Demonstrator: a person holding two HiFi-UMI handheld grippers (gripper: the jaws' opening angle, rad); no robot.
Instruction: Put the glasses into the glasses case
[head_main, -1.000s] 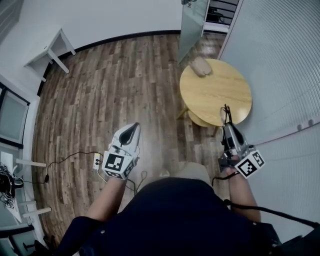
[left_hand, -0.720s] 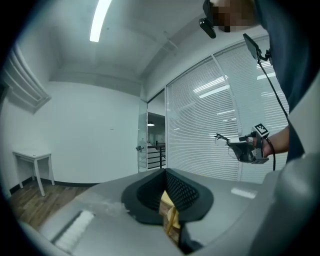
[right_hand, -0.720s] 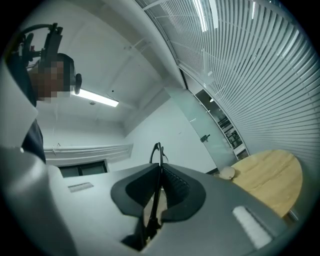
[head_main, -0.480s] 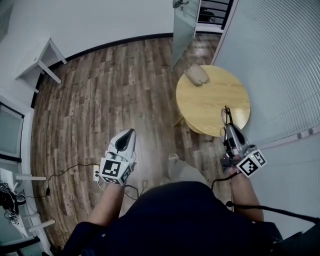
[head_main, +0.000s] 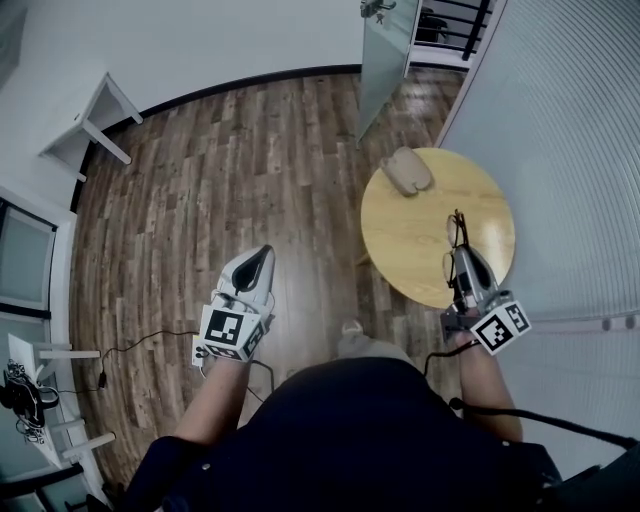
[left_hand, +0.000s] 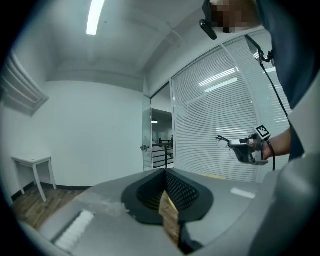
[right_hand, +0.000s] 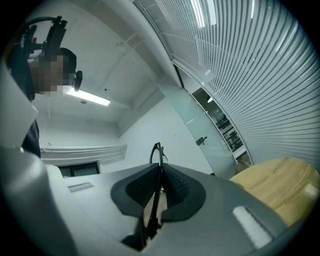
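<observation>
The right gripper (head_main: 459, 252) is closed on the glasses (head_main: 452, 238). In the right gripper view its jaws pinch a thin dark part of the frame, which stands up out of the tips. The glasses hang in the air over the round wooden table (head_main: 480, 195) and do not touch it. The glasses case (head_main: 405, 170) lies on the table near its rim at about 11 o'clock, well apart from the glasses. I cannot tell whether the case is open. The left gripper (head_main: 262, 254) is at about 9 o'clock from the table, over the wooden floor (head_main: 220, 160), with its jaws together and nothing between them.

I judge the glasses to be light but fragile. The frame is thin and probably bends easily, the lenses can scratch, and the hinged temples may swing. The hold on such a thin part is narrow, so the glasses may rotate between the pads if they are moved quickly. A hold near the hinge or the bridge seems safer than one on a lens. The case looks small and light, so it may slide when pushed; the free left gripper could steady it at its edge.
</observation>
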